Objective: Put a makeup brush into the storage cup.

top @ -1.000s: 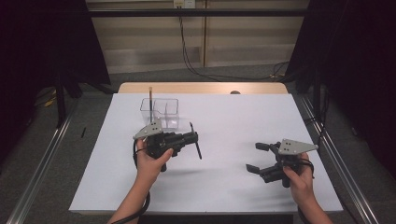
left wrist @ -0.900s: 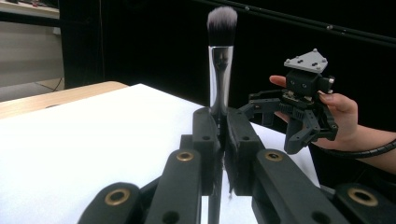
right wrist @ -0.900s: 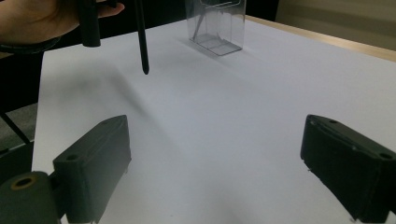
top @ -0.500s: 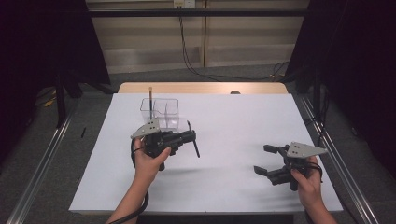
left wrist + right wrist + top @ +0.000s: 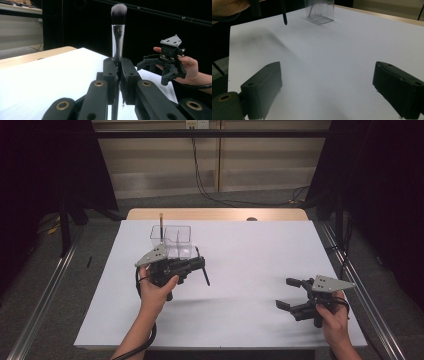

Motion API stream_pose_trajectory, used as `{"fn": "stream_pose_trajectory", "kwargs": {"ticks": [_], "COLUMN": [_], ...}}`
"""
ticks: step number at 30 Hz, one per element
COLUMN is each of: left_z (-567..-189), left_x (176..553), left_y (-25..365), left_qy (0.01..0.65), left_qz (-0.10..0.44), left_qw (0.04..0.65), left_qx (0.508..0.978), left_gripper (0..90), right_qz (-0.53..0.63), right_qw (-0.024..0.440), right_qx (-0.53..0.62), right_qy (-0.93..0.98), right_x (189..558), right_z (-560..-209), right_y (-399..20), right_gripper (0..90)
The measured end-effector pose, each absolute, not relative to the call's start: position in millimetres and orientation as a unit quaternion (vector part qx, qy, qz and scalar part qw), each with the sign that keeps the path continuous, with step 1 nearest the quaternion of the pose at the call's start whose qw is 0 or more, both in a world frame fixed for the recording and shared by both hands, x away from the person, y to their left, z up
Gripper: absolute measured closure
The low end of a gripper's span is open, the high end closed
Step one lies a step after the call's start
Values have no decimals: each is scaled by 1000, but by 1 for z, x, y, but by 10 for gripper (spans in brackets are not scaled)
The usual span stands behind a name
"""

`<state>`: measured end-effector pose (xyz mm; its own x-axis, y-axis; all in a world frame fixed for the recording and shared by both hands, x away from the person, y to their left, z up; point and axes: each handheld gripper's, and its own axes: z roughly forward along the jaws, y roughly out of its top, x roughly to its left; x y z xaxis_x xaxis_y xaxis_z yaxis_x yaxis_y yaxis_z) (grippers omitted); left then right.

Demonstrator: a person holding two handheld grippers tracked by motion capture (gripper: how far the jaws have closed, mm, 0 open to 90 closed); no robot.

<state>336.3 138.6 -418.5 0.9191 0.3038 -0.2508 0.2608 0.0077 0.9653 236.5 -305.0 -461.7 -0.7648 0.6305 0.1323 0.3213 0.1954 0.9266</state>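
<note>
My left gripper [image 5: 199, 264] is shut on a makeup brush [image 5: 204, 272] with a black handle, held off the white table [image 5: 250, 245] just in front of a clear compartment box [image 5: 175, 242]. In the left gripper view the brush [image 5: 118, 32] stands upright between the closed jaws, its soft bristle head on top. A thin stick [image 5: 161, 226] stands in the box's left compartment. My right gripper [image 5: 289, 294] hovers open near the table's front right, with nothing between its fingers [image 5: 262, 85]. From that gripper's view the brush's handle tip [image 5: 284, 17] hangs at the upper left near the box [image 5: 320, 11].
A wooden tabletop edge [image 5: 215, 214] runs along the far side of the white sheet. Metal rails flank the table left and right. Dark curtains and cables hang behind. The right gripper [image 5: 168, 62] and its hand appear farther off in the left gripper view.
The right gripper has drifted a little to the right and toward the table's near edge, still open. The left gripper with the brush has stayed about where it was.
</note>
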Motion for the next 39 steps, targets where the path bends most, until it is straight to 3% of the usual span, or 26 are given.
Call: {"fn": "stream_pose_trajectory", "kwargs": {"ticks": [39], "left_z": [-394], "left_x": [357], "left_y": [171], "left_qy": [234], "left_qz": [60], "left_qw": [670], "left_qx": [702], "left_gripper": [839], "right_qz": [553], "right_qw": [140], "right_qx": [304], "right_qy": [763], "right_x": [232], "right_z": [-461], "right_y": [-306], "right_gripper": [85]}}
